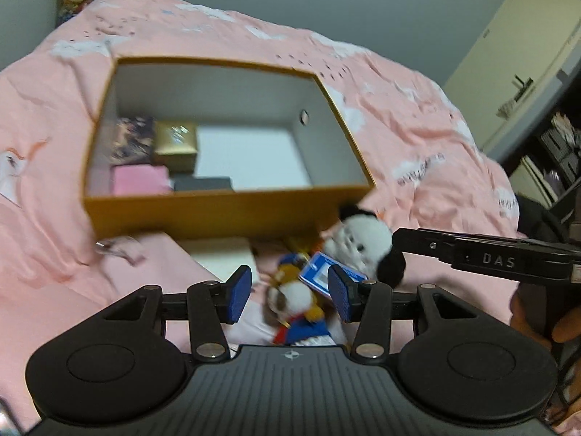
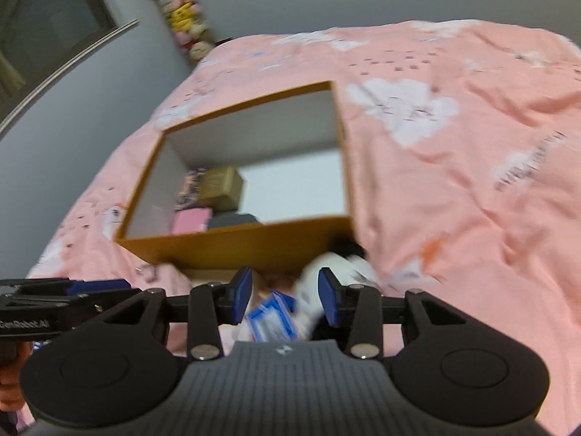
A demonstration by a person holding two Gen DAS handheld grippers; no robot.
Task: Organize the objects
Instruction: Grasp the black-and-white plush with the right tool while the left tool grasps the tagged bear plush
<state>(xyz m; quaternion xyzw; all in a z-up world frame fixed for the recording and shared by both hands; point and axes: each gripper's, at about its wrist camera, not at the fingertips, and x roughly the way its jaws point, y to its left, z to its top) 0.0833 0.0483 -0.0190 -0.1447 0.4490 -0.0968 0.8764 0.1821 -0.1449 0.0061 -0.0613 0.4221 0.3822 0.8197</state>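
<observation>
An open orange-brown cardboard box point(image 1: 225, 214) sits on a bed with a pink flowered duvet point(image 1: 417, 127). Inside it, against one side wall, lie a small gold box point(image 1: 176, 143), a pink box point(image 1: 139, 180), a dark patterned box point(image 1: 130, 138) and a flat grey one point(image 1: 203, 183); the rest of the white floor is bare.

Still outside, on the duvet just in front of the near wall, lies a heap of soft toys: a black-and-white panda plush point(image 1: 359, 239), a small plush in blue, yellow and red point(image 1: 297, 309), and a blue-and-white tag point(image 1: 323, 272) between them.

My left gripper point(image 1: 288, 294) hangs over the small plush, pads spread, pinching nothing. My right gripper point(image 2: 285, 296) hangs over the tag and panda, also parted and empty.

The risks, as I judge them: both grippers crowd one tangled pile, so they could knock together. Closing on the loose tag instead of the stuffing could let a toy slip. A hanging toy might also catch the near wall and shove the box.
</observation>
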